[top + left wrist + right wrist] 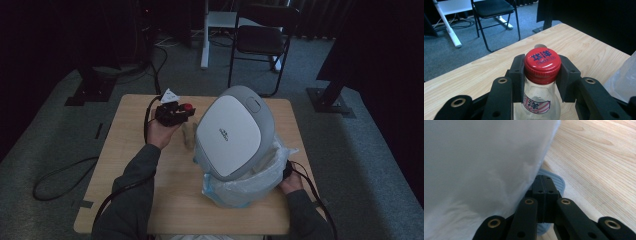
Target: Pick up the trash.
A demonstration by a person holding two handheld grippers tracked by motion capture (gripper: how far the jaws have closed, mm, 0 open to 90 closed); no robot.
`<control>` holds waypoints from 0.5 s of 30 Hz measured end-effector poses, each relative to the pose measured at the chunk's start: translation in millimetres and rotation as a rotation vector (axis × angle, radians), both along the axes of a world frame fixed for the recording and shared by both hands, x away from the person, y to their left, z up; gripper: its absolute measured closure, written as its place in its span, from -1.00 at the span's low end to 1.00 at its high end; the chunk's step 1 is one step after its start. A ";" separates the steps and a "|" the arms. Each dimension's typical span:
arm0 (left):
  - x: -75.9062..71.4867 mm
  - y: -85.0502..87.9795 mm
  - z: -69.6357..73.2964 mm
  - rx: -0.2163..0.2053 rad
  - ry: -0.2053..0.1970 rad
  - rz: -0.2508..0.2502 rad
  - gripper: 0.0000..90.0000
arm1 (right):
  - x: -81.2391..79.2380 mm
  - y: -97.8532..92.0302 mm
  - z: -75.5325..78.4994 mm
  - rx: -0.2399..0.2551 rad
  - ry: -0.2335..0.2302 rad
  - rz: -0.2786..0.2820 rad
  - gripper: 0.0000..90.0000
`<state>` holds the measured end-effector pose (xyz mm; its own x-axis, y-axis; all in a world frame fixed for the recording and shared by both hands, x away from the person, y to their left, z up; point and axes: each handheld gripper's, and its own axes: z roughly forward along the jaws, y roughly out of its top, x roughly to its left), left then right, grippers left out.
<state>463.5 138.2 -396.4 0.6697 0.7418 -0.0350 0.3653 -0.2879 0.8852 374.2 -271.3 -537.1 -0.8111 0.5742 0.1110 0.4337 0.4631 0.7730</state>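
My left gripper (542, 71) is shut on a clear glass bottle (541, 100), its pads pressing both sides of the red cap (542, 60). In the high view the left gripper (172, 114) holds the cap (188, 107) left of a grey pedal bin whose white lid (235, 132) stands raised. A white plastic bag (250, 187) lines the bin. I cannot tell whether the bottle rests on the table. My right gripper (545, 180) is shut with nothing between its pads, its tips on the bin's ribbed grey pedal (556, 182), beside the bag (479, 157). The bag hides most of the right gripper (287, 170) from above.
The wooden table (130, 200) has bare surface in front of and left of the bin. A black folding chair (260, 40) and a white desk leg (204, 45) stand beyond the far edge. Cables (55, 180) lie on the grey carpet at left.
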 end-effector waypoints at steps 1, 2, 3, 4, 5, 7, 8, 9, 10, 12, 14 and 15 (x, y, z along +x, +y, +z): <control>0.0 0.0 0.0 0.000 0.000 0.000 0.40 | 0.0 0.0 0.0 0.000 0.000 0.000 1.00; 0.5 -0.2 0.2 0.001 0.002 0.002 0.40 | -0.9 2.3 1.3 -0.016 -0.009 -0.001 1.00; 0.5 -0.2 0.2 0.001 0.002 0.002 0.40 | -0.9 2.3 1.3 -0.016 -0.009 -0.001 1.00; 0.7 -0.6 0.4 0.001 0.003 0.004 0.40 | -0.9 2.4 1.5 -0.019 -0.010 -0.001 1.00; 0.8 -1.2 0.9 0.007 0.004 0.004 0.40 | -0.7 2.2 1.4 -0.016 -0.008 0.001 1.00; 0.7 -1.7 1.1 0.008 0.004 0.002 0.40 | -0.7 2.2 1.4 -0.017 -0.008 0.001 1.00; 0.8 -2.2 1.6 0.013 0.005 0.001 0.40 | -0.7 2.2 1.4 -0.017 -0.008 0.001 1.00; 0.8 -2.2 1.6 0.013 0.005 0.001 0.40 | -0.7 2.2 1.4 -0.017 -0.008 0.001 1.00; 1.0 -2.3 2.3 0.015 0.006 -0.001 0.40 | -0.8 2.3 1.4 -0.018 -0.009 0.000 1.00; 1.2 -2.0 3.5 0.011 0.004 -0.004 0.40 | -0.8 2.3 1.4 -0.018 -0.009 -0.001 1.00; 0.3 -1.4 5.8 0.004 -0.009 -0.011 0.40 | -0.8 2.3 1.4 -0.018 -0.009 -0.001 1.00; 0.3 -1.4 5.8 0.004 -0.009 -0.011 0.40 | -0.8 2.3 1.4 -0.018 -0.009 -0.001 1.00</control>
